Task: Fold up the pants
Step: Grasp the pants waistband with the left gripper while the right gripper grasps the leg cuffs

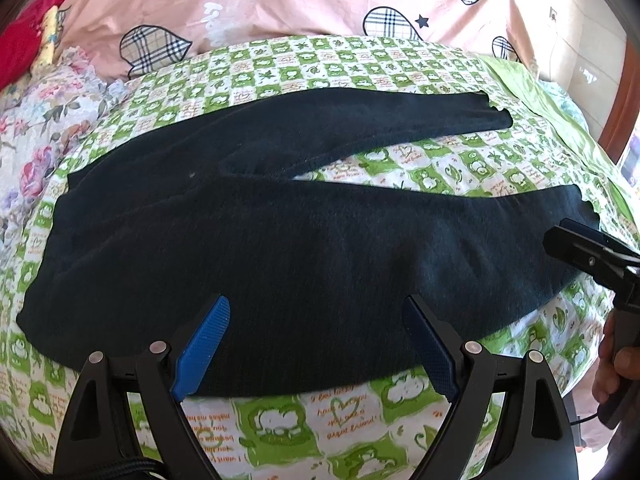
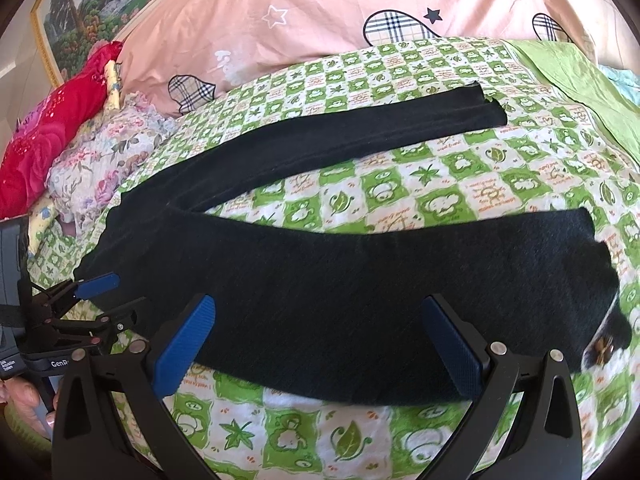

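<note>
Two grippers: you hold one in each hand, both at the near edge of the pants.
Pants [image 1: 280,240]: black, spread flat on the green-and-white checked sheet [image 1: 360,56], waistband to your left, both legs running to your right.
Legs: they split apart from the crotch; the far leg [image 2: 340,140] lies well apart from the near leg [image 2: 400,280] at the cuffs, with checked sheet showing between them.
Left gripper [image 1: 316,344]: your jaws stand wide apart, blue pads over the near edge of the pants close to the waistband end; nothing is between them.
Right gripper [image 2: 320,344]: your jaws stand wide apart too, over the near leg of the pants; nothing is pinched.
Near cuff [image 2: 600,304]: it lies to the right of your right gripper, its corner slightly turned up.
Behind the pants: a pink quilt [image 1: 320,0] with plaid hearts lies beyond the far leg.
Left of the waistband: a floral pillow [image 2: 108,160] and a red cloth [image 2: 48,140].
</note>
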A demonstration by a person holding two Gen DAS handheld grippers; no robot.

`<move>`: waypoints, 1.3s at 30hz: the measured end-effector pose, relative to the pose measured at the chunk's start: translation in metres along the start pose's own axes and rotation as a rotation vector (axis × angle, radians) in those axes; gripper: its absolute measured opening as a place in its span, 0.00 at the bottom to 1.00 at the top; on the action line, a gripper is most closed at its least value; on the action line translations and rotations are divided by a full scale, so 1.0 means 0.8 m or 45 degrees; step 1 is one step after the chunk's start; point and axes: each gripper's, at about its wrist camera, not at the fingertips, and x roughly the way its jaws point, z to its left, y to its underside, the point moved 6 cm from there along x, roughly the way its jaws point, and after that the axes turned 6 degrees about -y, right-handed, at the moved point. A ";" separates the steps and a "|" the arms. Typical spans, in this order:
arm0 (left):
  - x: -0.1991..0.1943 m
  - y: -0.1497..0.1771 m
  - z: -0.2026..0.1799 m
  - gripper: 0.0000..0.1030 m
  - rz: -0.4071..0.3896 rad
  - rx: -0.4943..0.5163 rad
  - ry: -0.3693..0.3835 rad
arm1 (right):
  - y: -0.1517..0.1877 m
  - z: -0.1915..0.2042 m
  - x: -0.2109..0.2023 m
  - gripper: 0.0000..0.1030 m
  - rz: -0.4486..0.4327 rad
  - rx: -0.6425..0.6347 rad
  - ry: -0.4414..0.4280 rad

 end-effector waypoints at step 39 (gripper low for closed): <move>0.247 -0.306 -0.047 0.86 0.184 0.412 0.226 | -0.309 -0.260 0.134 0.87 0.124 0.107 0.144</move>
